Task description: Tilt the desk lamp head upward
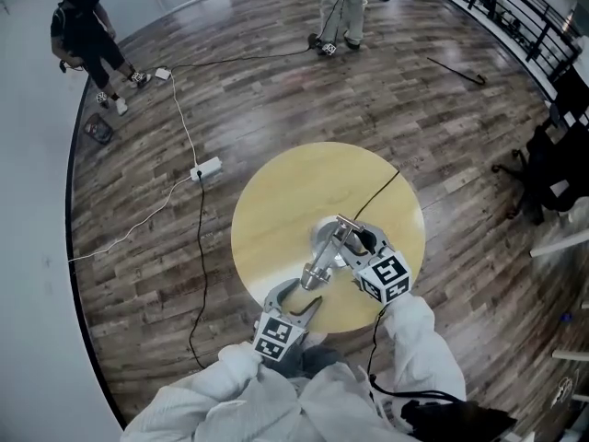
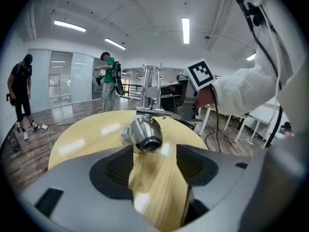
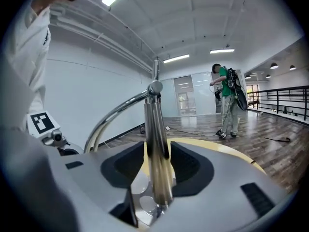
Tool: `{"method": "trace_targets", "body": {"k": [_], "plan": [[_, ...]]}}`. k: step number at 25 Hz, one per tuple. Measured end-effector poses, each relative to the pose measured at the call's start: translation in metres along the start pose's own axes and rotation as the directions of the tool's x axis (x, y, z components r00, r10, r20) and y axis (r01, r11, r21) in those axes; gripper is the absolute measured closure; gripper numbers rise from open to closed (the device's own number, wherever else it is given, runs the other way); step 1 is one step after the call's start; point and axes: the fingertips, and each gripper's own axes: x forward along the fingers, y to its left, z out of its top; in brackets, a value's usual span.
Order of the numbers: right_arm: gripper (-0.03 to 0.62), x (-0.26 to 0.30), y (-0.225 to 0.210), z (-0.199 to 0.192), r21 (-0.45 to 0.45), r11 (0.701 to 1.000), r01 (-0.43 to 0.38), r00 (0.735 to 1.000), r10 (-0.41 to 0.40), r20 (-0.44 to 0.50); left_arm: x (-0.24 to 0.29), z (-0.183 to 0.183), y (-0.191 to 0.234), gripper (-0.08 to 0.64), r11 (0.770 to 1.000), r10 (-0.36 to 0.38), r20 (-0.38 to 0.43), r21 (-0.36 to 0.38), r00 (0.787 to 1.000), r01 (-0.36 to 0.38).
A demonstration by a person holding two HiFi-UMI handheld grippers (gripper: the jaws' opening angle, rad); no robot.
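My left gripper (image 2: pixel 154 159) has wide-open, empty jaws by the lamp head (image 2: pixel 145 135); my right gripper (image 3: pixel 158 164) has open jaws around the lamp pole (image 3: pixel 157 139), near the table (image 1: pixel 276 201) edge.

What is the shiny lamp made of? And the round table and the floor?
Lamp: probably polished metal with a chrome-like finish; its silver surface gleams and mirrors the room.
Table: pale yellow wood, or a laminate made to look like wood; faint grain lines run across the smooth, slightly glossy top.
Floor: dark brown planks, either wood or vinyl that imitates it; the plank seams show.
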Motion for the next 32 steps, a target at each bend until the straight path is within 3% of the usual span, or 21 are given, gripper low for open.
{"method": "trace_targets", "body": {"k": [10,32], "plan": [[0.434,0.017,-0.002,-0.003,-0.041,0.999,-0.030,0.999,0.029,-0.046,0.021,0.021,0.020,0.299,0.992,0.114,0.068,0.053,0.991,-0.117],[0.434,0.019,0.002,-0.005,-0.050,0.998,-0.032,0.998,0.029,-0.056,-0.026,0.032,0.012,0.305,0.996,0.076,0.054,-0.052,0.996,-0.073]]}}
